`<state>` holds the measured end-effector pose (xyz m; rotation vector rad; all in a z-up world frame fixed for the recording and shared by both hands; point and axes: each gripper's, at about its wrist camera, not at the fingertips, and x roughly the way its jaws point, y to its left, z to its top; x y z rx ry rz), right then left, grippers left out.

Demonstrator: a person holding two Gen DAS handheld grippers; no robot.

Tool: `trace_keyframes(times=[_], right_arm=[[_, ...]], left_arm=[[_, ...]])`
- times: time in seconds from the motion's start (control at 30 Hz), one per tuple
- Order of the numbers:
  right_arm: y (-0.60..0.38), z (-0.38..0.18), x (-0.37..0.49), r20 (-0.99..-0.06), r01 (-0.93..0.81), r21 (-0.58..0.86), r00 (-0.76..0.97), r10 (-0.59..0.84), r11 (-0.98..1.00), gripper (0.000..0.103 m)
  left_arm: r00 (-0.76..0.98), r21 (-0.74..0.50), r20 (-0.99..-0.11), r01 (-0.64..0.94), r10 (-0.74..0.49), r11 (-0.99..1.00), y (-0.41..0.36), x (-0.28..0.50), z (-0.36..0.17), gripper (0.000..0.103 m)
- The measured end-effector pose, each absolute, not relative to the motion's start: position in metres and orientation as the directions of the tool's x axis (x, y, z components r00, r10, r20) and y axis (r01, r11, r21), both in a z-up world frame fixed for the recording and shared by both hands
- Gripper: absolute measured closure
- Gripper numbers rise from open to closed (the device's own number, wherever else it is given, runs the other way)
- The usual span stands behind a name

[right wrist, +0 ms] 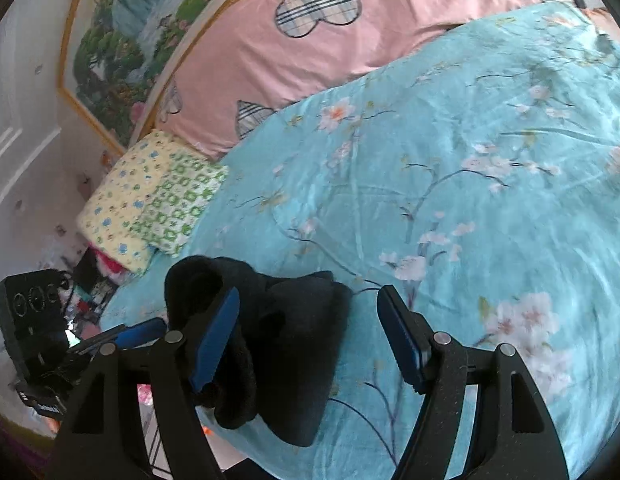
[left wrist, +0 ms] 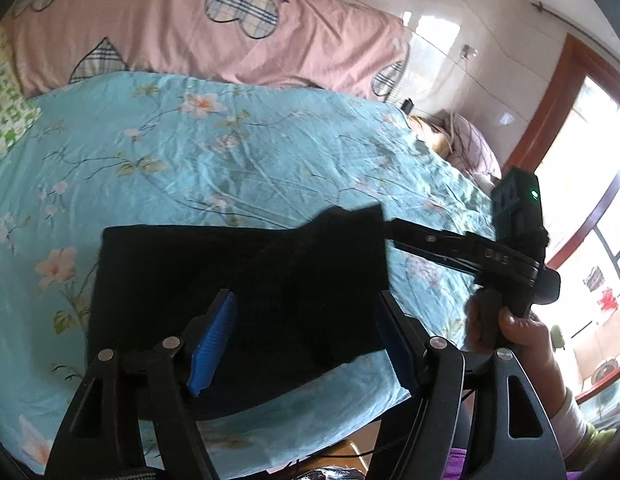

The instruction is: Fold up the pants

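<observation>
Around the work lies a bed covered with a blue floral sheet (left wrist: 214,152), and against the wall behind it leans a pink quilt (left wrist: 182,28) patched with plaid hearts. Two small folded cloths, one yellow-flowered (right wrist: 118,204) and one green-patterned (right wrist: 178,204), sit side by side at the sheet's far left corner in the right wrist view. One gilt-framed landscape painting (right wrist: 122,52) hangs above them. A window with a red-brown frame (left wrist: 549,120) stands at the right of the left wrist view.

One pair of black pants (left wrist: 238,300) rests on the sheet near the bed's front edge, folded into a compact block. From the left wrist camera its long axis runs left to right across the view; its upper right corner lifts into a peak.

The left gripper (left wrist: 306,340) hangs over the pants with its blue pads spread wide, the fabric showing between them; whether the pads touch it I cannot tell. The right gripper (right wrist: 310,336) also has its pads wide apart, its left pad against the bunched pants (right wrist: 278,344). In the left wrist view, though, its tips reach the lifted corner, so I cannot tell whether it grips the cloth. A hand (left wrist: 509,332) holds its handle.
</observation>
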<state>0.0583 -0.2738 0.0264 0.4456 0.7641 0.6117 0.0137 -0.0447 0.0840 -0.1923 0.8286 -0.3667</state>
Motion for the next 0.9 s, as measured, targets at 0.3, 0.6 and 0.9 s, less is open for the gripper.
trace_keyframes(times=[0.3, 0.6, 0.9], right_arm=[[-0.283, 0.028, 0.035, -0.479, -0.288, 0.619, 0.599, 0.642, 0.731, 0.020], [-0.250, 0.035, 0.014, -0.517, -0.322, 0.566, 0.578, 0.631, 0.759, 0.014], [-0.226, 0.026, 0.012, -0.568, -0.334, 0.533, 0.540, 0.621, 0.777, 0.013]], left_arm=[[0.640, -0.337, -0.695, 0.114, -0.329, 0.934, 0.011, 0.019, 0.074, 0.031], [0.651, -0.348, -0.704, 0.031, -0.283, 0.937, 0.043, 0.023, 0.064, 0.030], [0.637, -0.361, -0.724, -0.023, -0.265, 0.932, 0.067, 0.027, 0.048, 0.027]])
